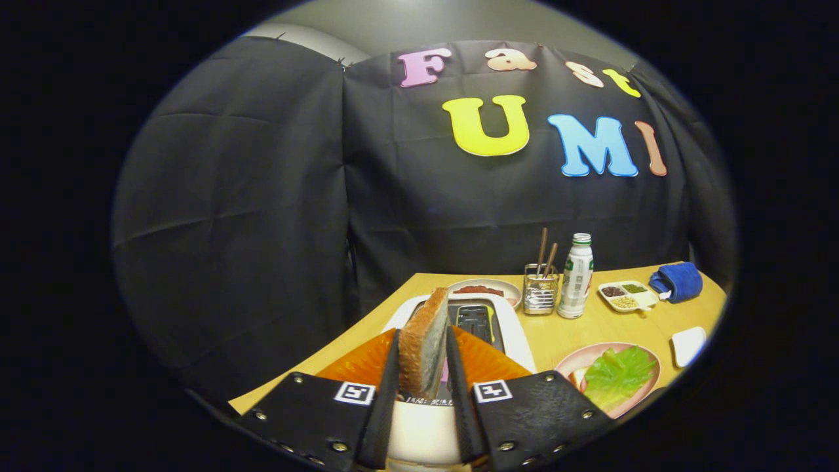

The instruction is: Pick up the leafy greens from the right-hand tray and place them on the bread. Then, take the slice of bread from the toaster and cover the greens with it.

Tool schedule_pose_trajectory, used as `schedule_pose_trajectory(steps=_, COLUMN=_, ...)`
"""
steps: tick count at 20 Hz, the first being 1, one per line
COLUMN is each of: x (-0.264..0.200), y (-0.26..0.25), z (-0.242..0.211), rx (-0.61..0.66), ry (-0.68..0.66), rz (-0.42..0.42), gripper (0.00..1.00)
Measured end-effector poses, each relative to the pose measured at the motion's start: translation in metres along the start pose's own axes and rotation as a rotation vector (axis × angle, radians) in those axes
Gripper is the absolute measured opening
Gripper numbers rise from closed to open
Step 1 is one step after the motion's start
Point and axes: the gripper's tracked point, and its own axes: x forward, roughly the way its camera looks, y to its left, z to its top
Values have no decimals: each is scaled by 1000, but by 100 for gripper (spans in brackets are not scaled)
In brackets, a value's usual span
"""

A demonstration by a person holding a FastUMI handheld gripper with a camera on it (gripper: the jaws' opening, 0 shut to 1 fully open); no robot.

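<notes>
A slice of bread (425,341) stands on edge between my two fingers, and my gripper (421,354) is shut on it. The slice is lifted just above the white toaster (518,344), whose dark slot (473,320) shows right behind it. To the right of the fingers a pink plate (569,360) holds a green leaf of lettuce (616,372) lying on something pale, partly hidden under the leaf.
On the wooden table (590,324) behind the toaster stand a dish of red food (482,290), a metal holder with chopsticks (541,288), a white bottle (577,275), a divided snack tray (626,295), a blue cloth (678,280) and a small white dish (688,344).
</notes>
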Motion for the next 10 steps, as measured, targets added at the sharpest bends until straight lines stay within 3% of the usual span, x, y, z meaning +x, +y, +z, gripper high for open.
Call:
schedule_pose_trajectory(steps=1, x=3, y=7, z=-2, rx=0, ry=1, rz=11, gripper=33)
schedule_pose_trajectory(steps=2, x=2, y=6, z=-1, rx=-18, ry=-7, rz=-5, gripper=20)
schedule_pose_trajectory(steps=6, x=1, y=14, z=-3, rx=-44, ry=-21, rz=31, gripper=8)
schedule_pose_trajectory(steps=10, x=1, y=12, z=2, rx=6, ry=-19, rz=66, gripper=8)
